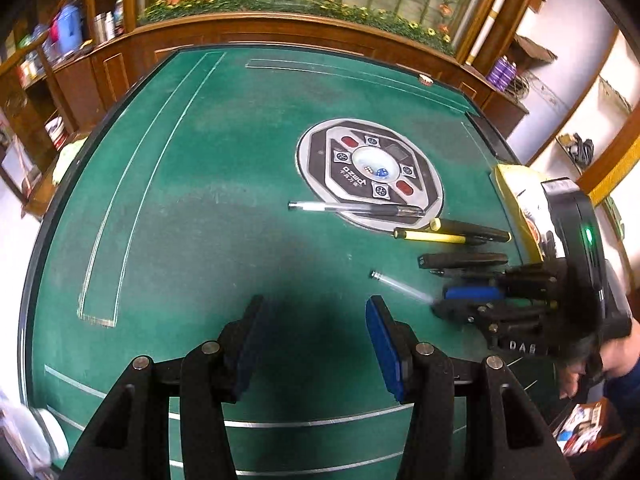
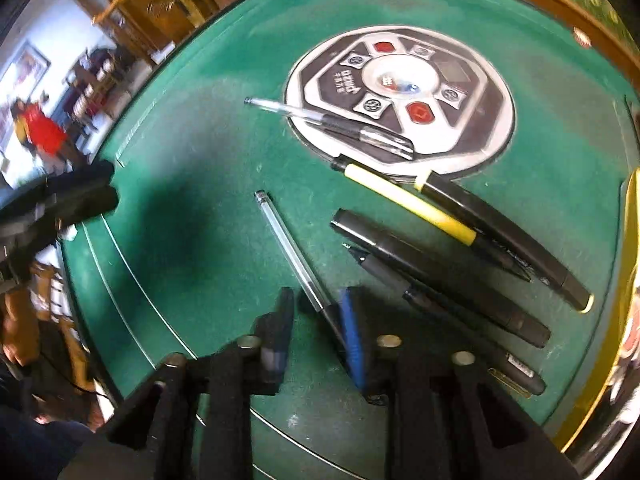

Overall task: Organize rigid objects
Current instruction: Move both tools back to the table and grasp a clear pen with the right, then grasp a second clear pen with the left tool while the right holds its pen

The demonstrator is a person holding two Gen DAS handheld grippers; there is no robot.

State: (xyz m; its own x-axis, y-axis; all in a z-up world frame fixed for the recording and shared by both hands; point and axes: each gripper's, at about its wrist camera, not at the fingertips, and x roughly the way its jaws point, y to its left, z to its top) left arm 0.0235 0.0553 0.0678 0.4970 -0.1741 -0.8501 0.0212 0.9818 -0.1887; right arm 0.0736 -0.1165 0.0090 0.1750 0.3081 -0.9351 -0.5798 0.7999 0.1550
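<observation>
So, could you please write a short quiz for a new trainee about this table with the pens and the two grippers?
1. True or false: the left gripper holds a pen.
2. Which pen lies between the fingers of the right gripper?
A. the clear pen
B. the pen with the yellow barrel
C. the thick black pen
3. Fill in the gap: the gel pen farthest from the grippers lies partly across the round ___ in the green table.

Key:
1. False. Its jaws stand open over bare felt.
2. A
3. control panel
</observation>
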